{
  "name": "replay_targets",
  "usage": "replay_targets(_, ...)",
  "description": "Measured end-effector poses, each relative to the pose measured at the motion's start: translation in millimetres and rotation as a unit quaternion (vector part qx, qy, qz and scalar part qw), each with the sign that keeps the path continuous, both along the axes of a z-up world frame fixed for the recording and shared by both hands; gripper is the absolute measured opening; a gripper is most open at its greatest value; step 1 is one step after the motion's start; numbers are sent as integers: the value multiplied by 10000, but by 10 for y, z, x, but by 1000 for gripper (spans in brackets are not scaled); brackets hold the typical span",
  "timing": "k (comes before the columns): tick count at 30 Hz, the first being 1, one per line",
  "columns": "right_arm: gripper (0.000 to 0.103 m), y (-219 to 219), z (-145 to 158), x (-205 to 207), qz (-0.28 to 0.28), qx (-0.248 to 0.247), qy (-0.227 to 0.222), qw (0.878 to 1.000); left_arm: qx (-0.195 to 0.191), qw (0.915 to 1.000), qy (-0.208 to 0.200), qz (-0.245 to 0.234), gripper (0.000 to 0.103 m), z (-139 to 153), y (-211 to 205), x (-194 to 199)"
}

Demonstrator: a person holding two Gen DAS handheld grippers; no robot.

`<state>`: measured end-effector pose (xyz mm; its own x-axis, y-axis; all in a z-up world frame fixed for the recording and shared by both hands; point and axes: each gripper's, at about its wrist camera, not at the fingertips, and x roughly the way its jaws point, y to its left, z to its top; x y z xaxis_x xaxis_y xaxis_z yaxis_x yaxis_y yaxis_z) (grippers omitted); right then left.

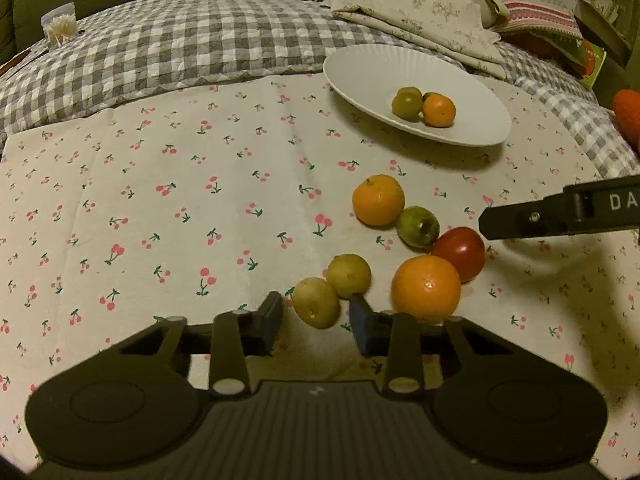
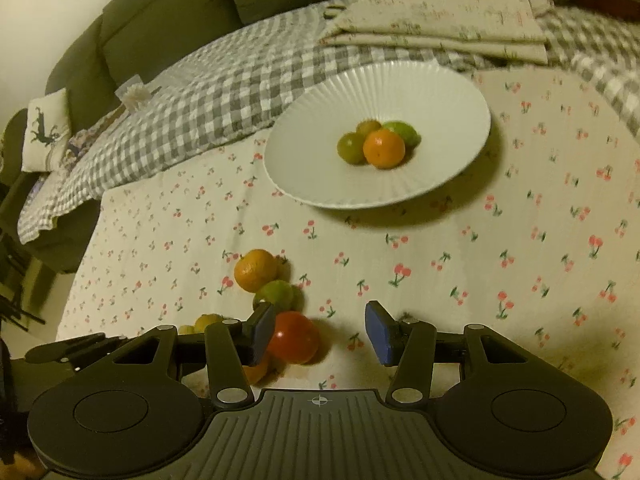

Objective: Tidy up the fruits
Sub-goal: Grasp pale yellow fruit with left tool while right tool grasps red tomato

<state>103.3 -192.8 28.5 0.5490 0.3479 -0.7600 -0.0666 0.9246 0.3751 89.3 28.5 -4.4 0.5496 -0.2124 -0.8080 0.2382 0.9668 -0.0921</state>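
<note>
A white ribbed plate [image 1: 360,76] [image 2: 320,152] on the cherry-print cloth holds a small orange [image 1: 439,110] [image 2: 384,148] and green fruits [image 1: 407,104] [image 2: 351,148]. Loose fruit lies in front of it: an orange [image 1: 378,199] [image 2: 255,270], a green fruit [image 1: 417,226] [image 2: 276,295], a red tomato [image 1: 459,253] [image 2: 294,337], a large orange [image 1: 426,288] and two yellow-green fruits [image 1: 316,307] [image 1: 349,275]. My left gripper [image 1: 316,322] is open, its pads on either side of the nearer yellow-green fruit. My right gripper [image 2: 320,334] is open just right of the tomato; it also shows in the left wrist view [image 1: 560,212].
A grey checked quilt [image 1: 180,48] [image 2: 200,92] lies behind the cloth. Folded floral fabric [image 1: 420,16] [image 2: 440,12] and cushions sit at the back right. A dark green sofa [image 2: 180,12] stands behind. A small toothpick box [image 1: 60,26] rests on the quilt at the left.
</note>
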Motion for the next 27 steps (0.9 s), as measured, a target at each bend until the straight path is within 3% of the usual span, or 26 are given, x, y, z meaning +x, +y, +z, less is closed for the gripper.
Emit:
replay_targets(3,50,34,-28,-4,44,6,8,10000,-8,10000,-35,-22,23,10,-5,5)
replay_targets(23,49,125,-262,69,153,381,186,9990,-41,9999,-111,-43,23,97,-55,-53)
replay_targets(27,39,145,-268,81,228,529,108,9983,-56,9999,-128,-60,23,106,-59,-61)
